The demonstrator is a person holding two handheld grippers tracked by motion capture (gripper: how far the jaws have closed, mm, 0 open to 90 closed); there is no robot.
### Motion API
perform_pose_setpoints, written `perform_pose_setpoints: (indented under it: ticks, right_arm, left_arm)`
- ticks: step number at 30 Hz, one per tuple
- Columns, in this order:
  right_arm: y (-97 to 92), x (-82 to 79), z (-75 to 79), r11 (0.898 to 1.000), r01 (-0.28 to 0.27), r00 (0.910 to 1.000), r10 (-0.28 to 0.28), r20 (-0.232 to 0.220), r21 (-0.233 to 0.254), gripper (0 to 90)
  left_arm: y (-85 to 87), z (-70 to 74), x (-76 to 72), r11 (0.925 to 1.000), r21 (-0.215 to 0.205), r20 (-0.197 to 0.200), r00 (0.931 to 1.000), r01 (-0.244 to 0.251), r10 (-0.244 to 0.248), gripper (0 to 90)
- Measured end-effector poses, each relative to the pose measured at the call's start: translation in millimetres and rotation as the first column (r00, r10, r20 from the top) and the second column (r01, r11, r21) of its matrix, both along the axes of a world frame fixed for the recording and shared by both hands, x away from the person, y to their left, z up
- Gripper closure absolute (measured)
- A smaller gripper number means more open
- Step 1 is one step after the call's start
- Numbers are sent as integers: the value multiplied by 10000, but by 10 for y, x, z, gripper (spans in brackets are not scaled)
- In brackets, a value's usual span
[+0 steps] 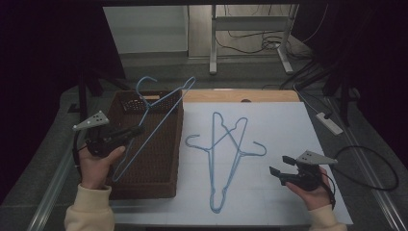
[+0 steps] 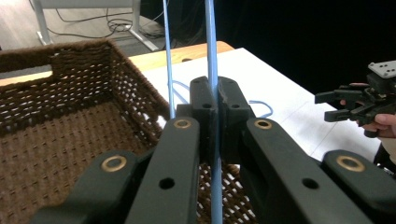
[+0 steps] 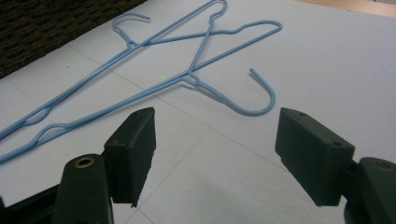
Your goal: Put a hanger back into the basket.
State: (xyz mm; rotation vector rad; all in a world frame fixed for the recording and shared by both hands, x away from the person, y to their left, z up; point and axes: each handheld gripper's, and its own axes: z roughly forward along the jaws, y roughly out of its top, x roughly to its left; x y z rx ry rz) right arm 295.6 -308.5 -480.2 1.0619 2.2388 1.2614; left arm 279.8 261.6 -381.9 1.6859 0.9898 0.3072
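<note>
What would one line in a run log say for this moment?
left tongs: shut on blue wire hanger, held over wicker basket | right tongs: open, holding nothing | two blue hangers: crossed on white mat

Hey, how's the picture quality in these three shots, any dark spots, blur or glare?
High view: the white sheet is evenly lit, the surroundings fall almost black, and the image is slightly soft. Left gripper view: the left tongs and clamped blue hanger are soft up close, the brown basket sharper, the background dark. Right gripper view: the right tongs blur slightly, the hangers on the sheet stay crisp; no glare.
</note>
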Motion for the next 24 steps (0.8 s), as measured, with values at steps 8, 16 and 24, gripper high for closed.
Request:
perform_pose_setpoints:
  ticks: [8, 16, 24]
  right_arm:
    - [-4, -1, -3, 10000, 6, 10000, -6, 41, -34, 299]
    - [-6, 5, -11, 10000, 39, 10000, -39, -5, -72, 299]
    - [-8, 5, -13, 10000, 36, 10000, -36, -31, -93, 299]
  left_arm:
    - [192, -63, 25, 9995, -50, -146, 9994, -301, 301, 867]
    - [353, -146, 61, 9989, 202, -342, 9985, -424, 430, 867]
    - [403, -280, 139, 9968, 725, -858, 9955, -348, 409, 867]
